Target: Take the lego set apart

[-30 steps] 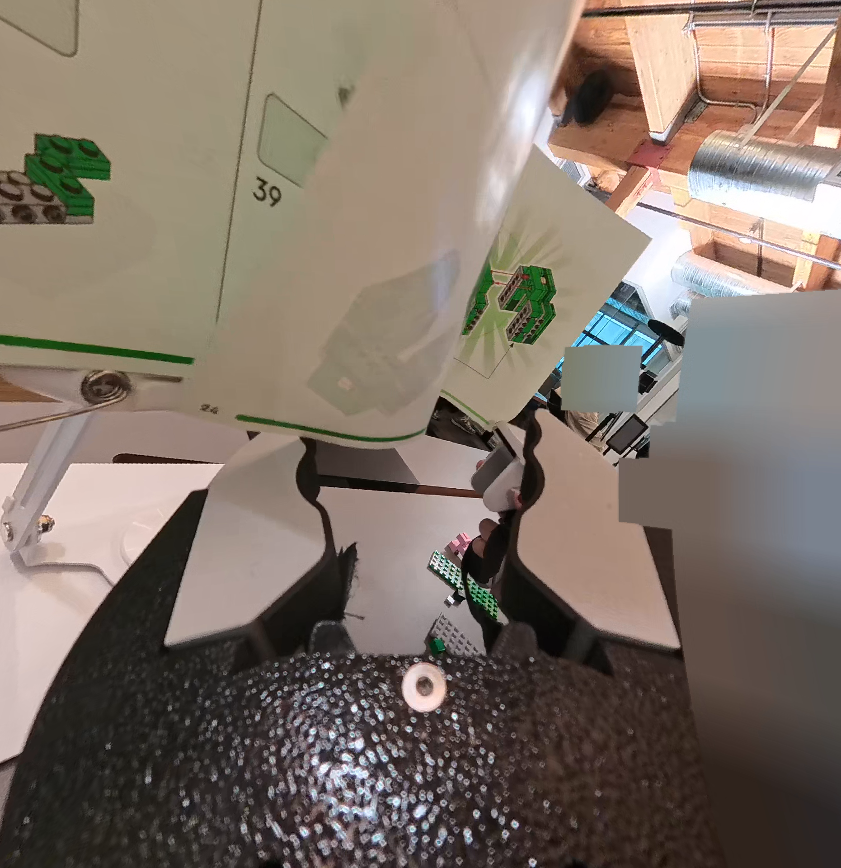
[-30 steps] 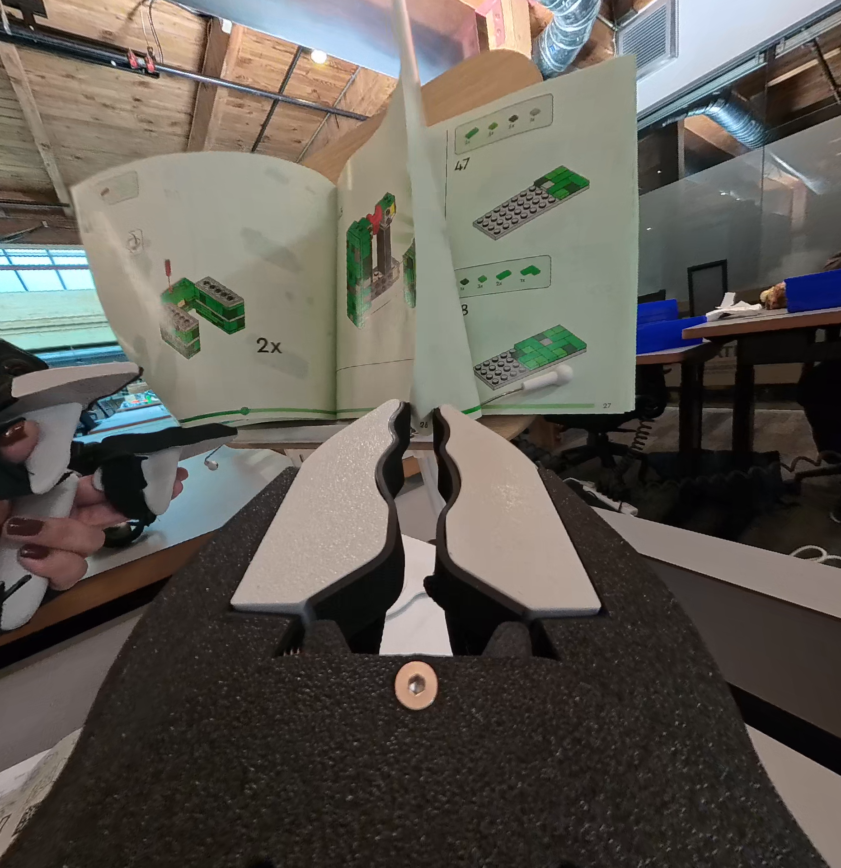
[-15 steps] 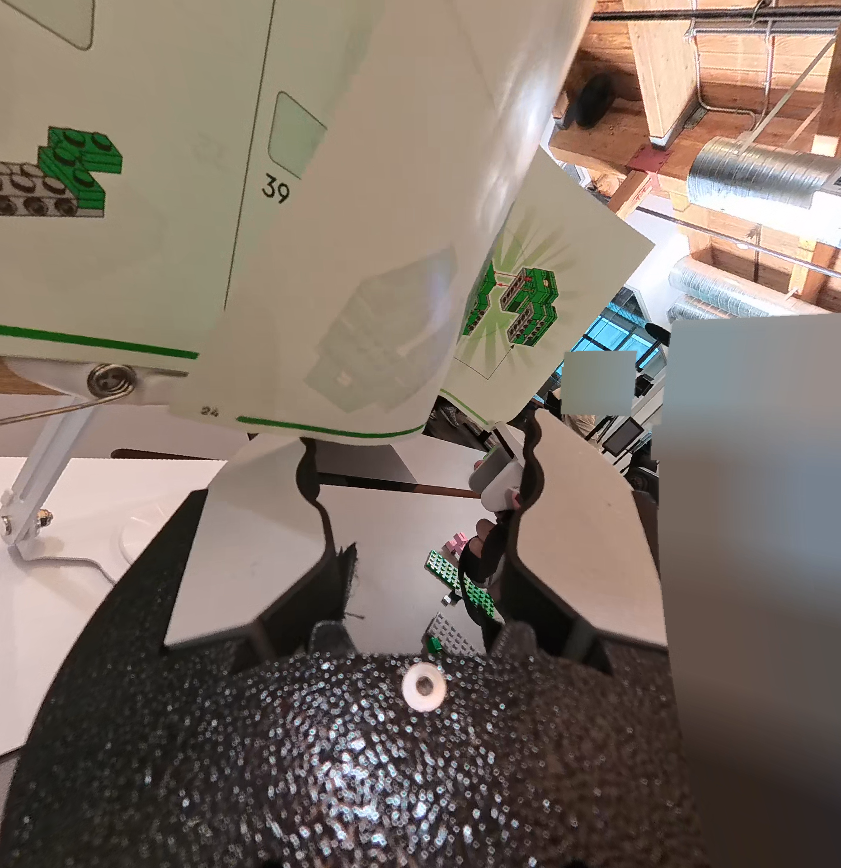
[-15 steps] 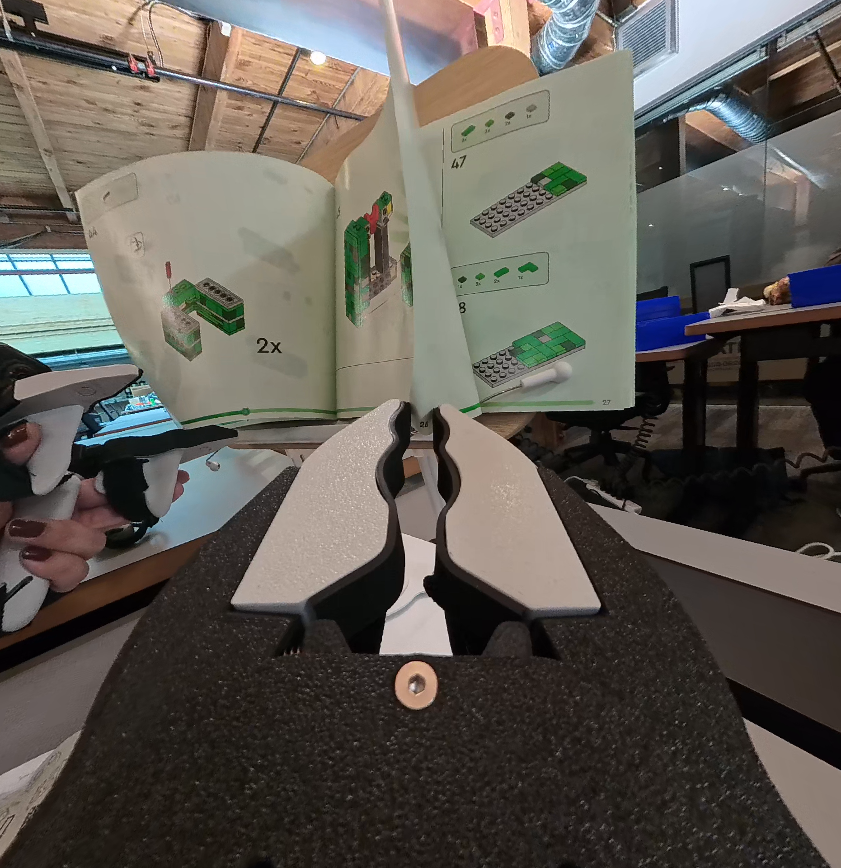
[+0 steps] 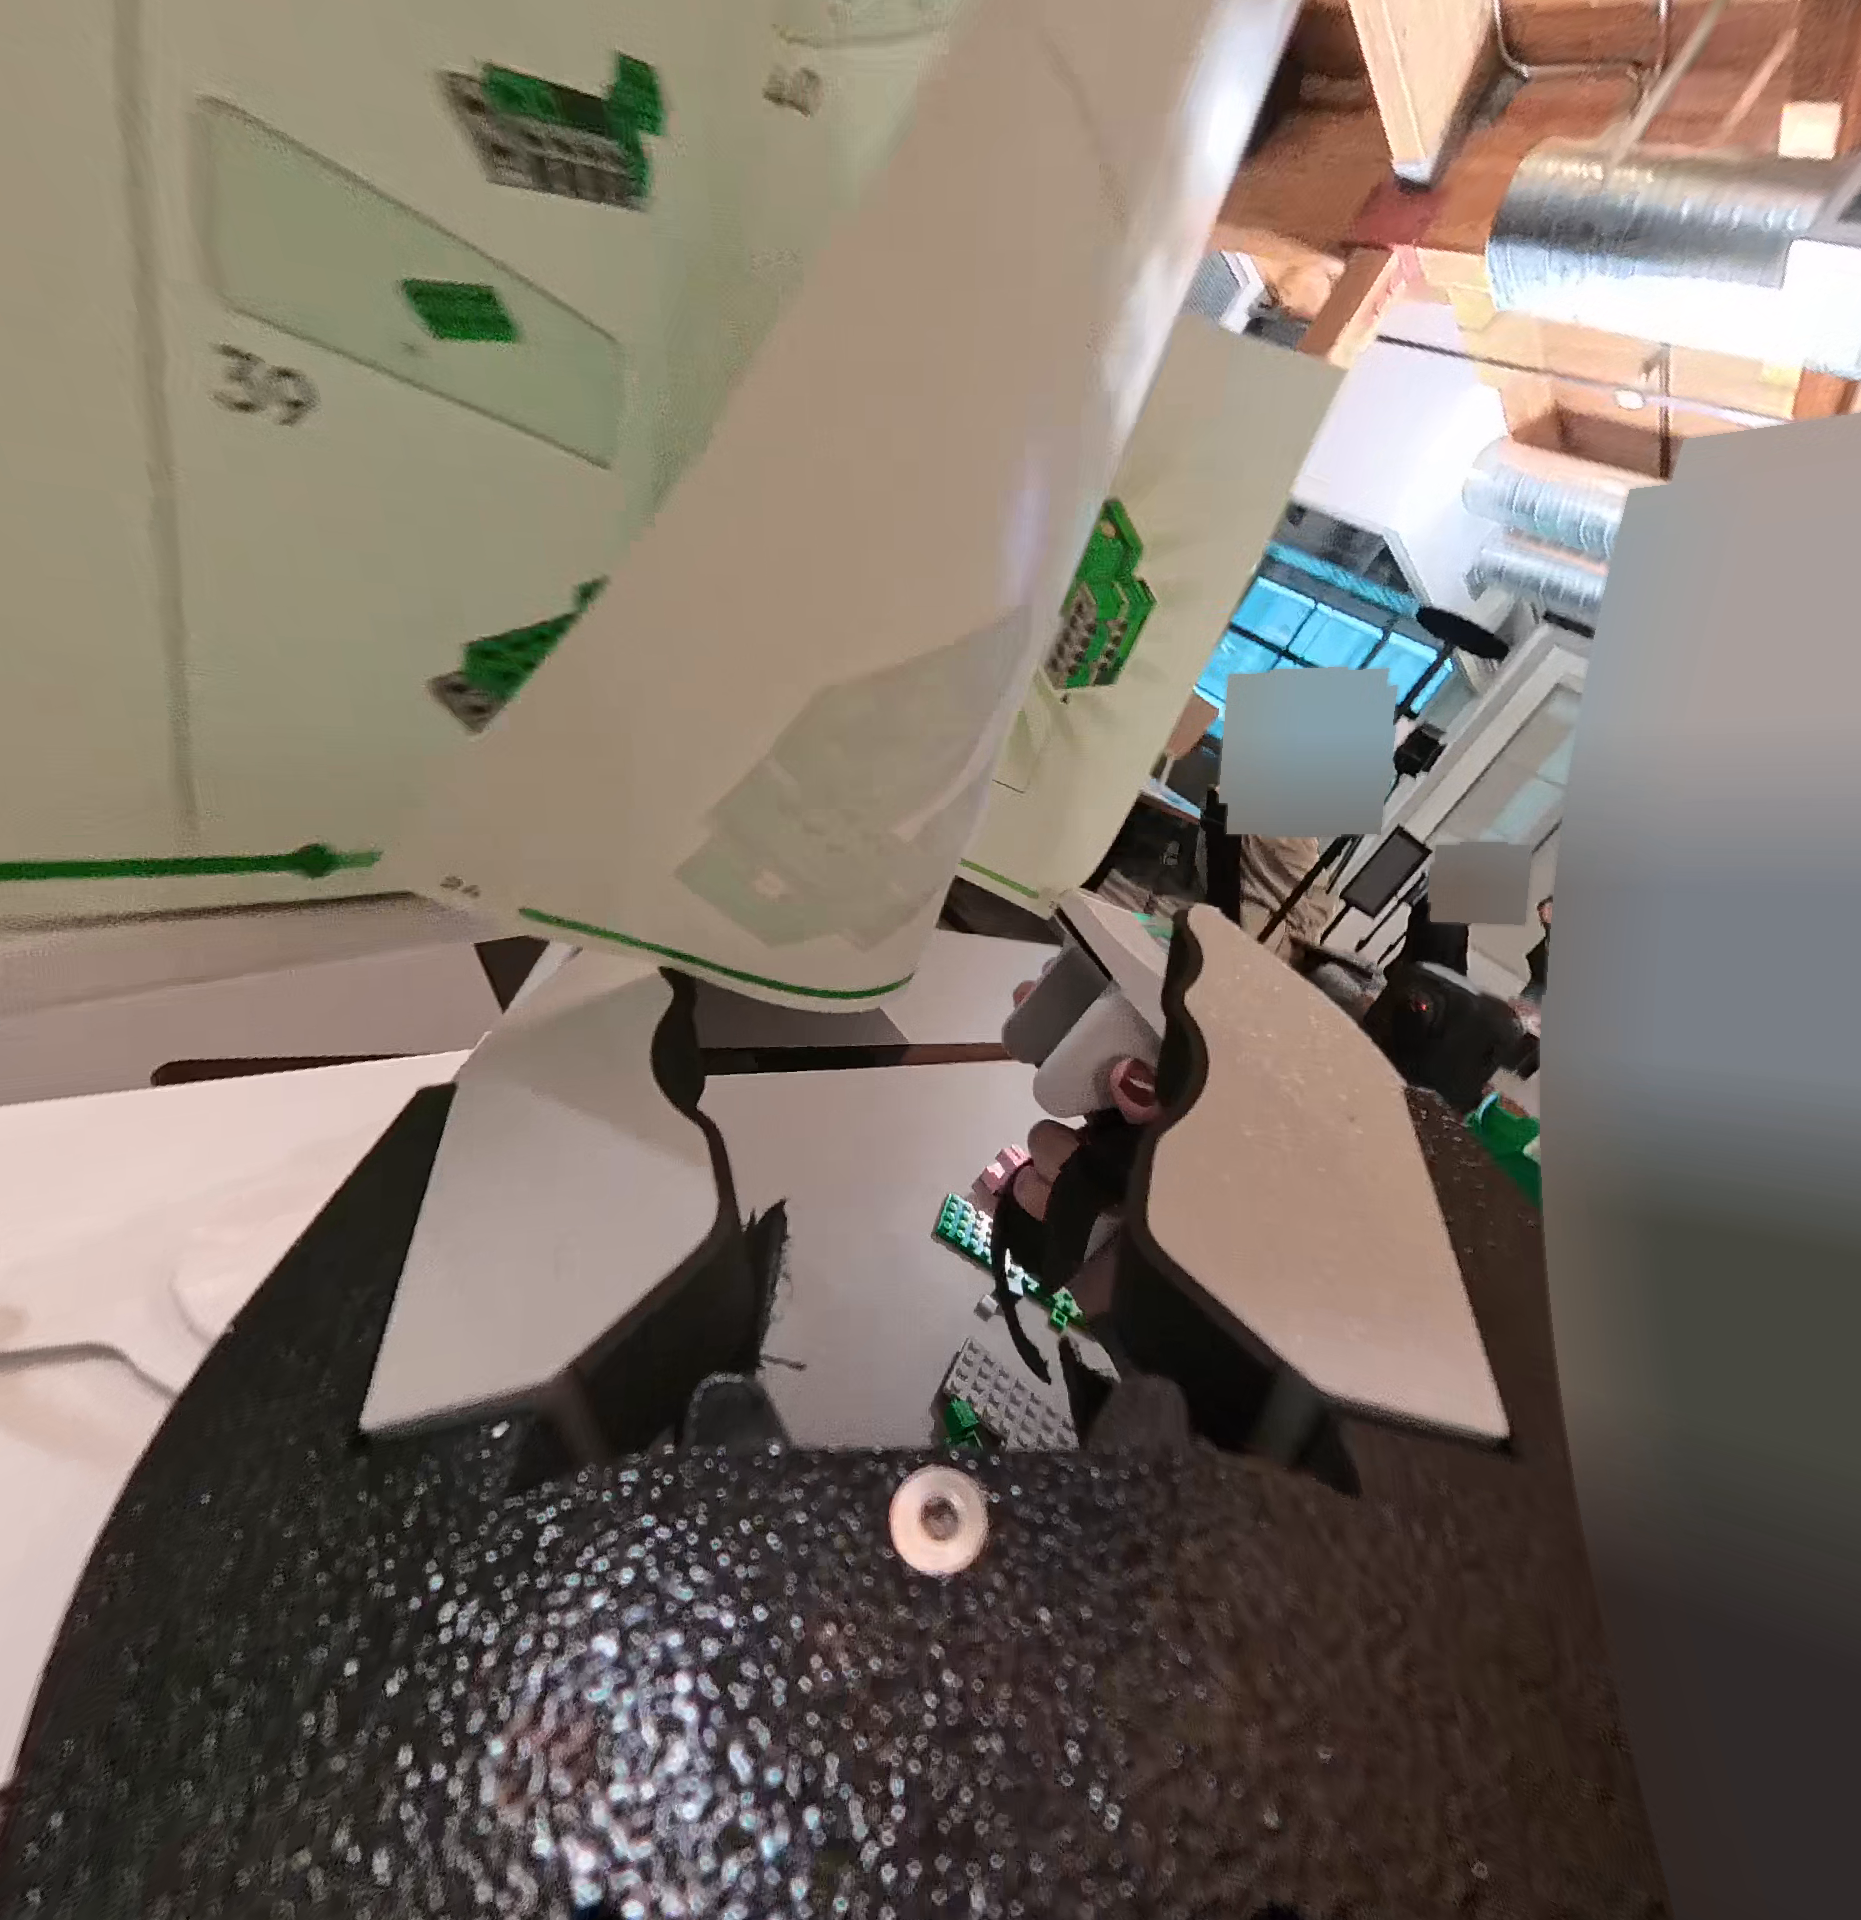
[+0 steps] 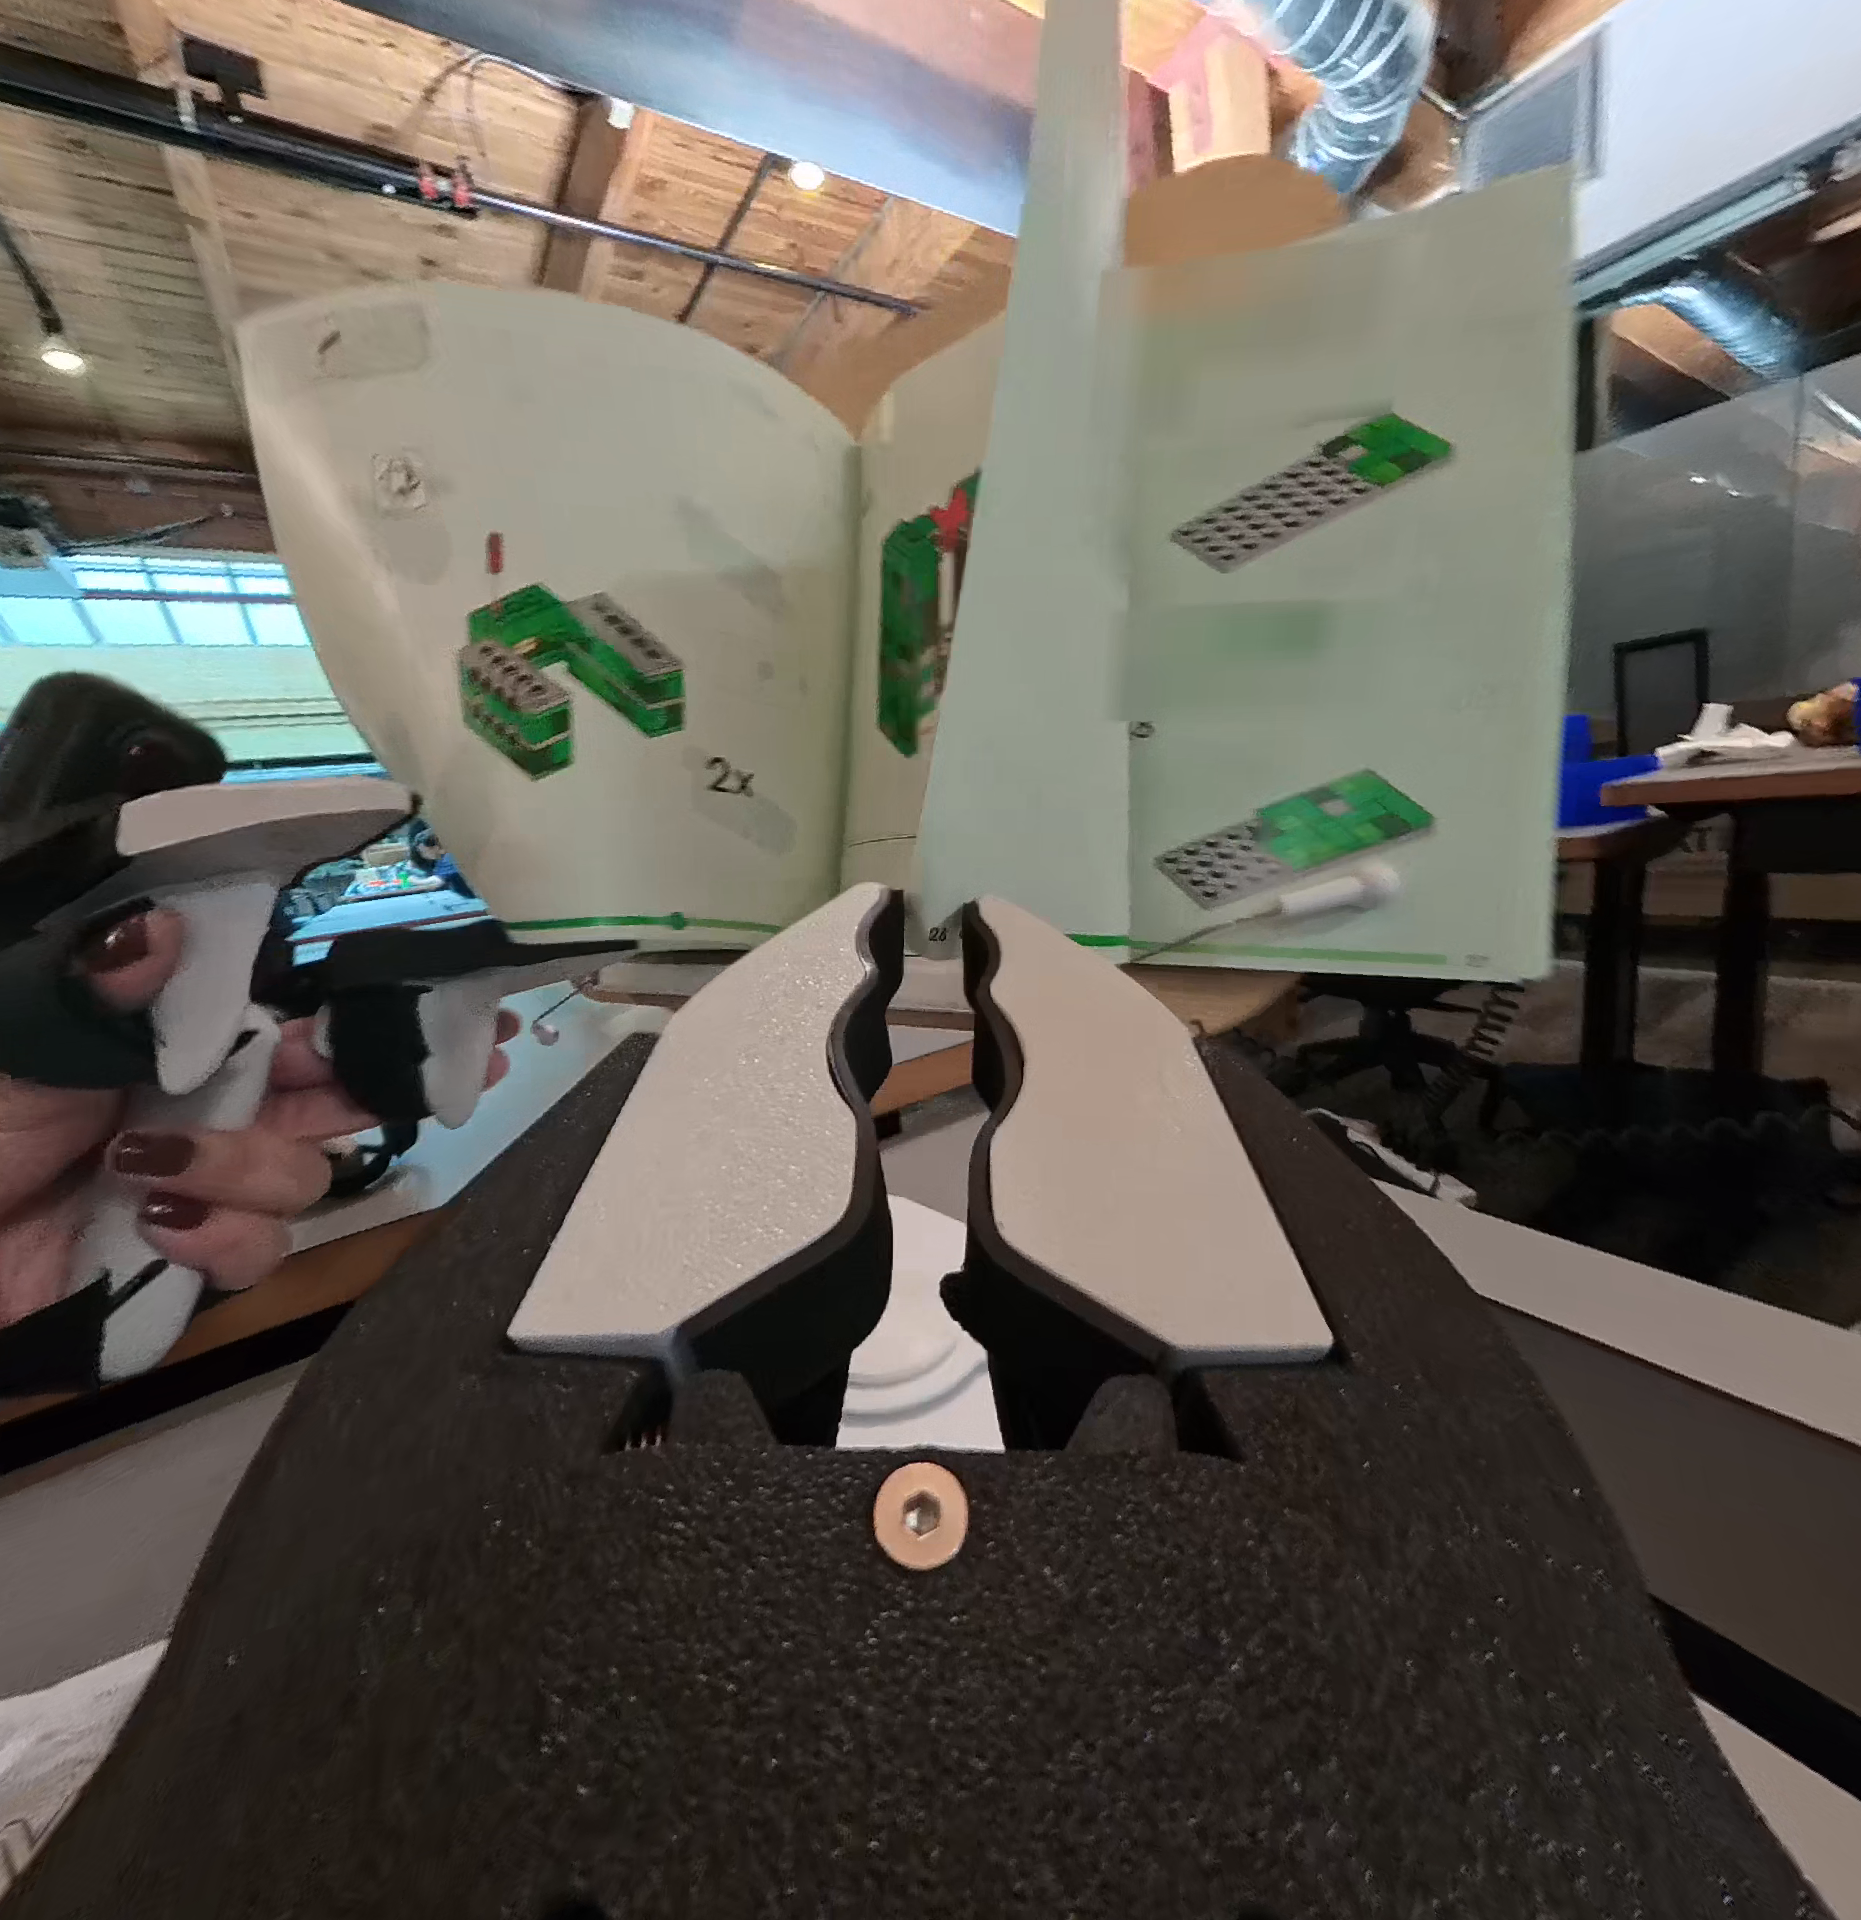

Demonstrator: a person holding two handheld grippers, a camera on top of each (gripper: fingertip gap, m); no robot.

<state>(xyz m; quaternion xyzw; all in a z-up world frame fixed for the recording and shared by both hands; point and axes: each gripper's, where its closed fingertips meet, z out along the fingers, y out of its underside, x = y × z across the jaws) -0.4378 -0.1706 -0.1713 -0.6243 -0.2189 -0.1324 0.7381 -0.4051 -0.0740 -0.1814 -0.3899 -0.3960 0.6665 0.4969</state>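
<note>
Right gripper point(image 6: 926, 920) pinching a lifted instruction-booklet page point(image 6: 1019, 665) by its bottom edge; left gripper point(image 5: 921, 987) hovering spread wide, holding nothing.

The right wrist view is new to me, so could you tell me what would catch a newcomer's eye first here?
The open instruction booklet fills the middle, standing upright on a stand, with one page held edge-on and pinched at its bottom by the nearly closed right gripper. At the left edge, a hand grips the left gripper, whose fingers point toward the booklet's lower left corner. In the left wrist view, loose green and grey lego pieces lie on the table below.
</note>
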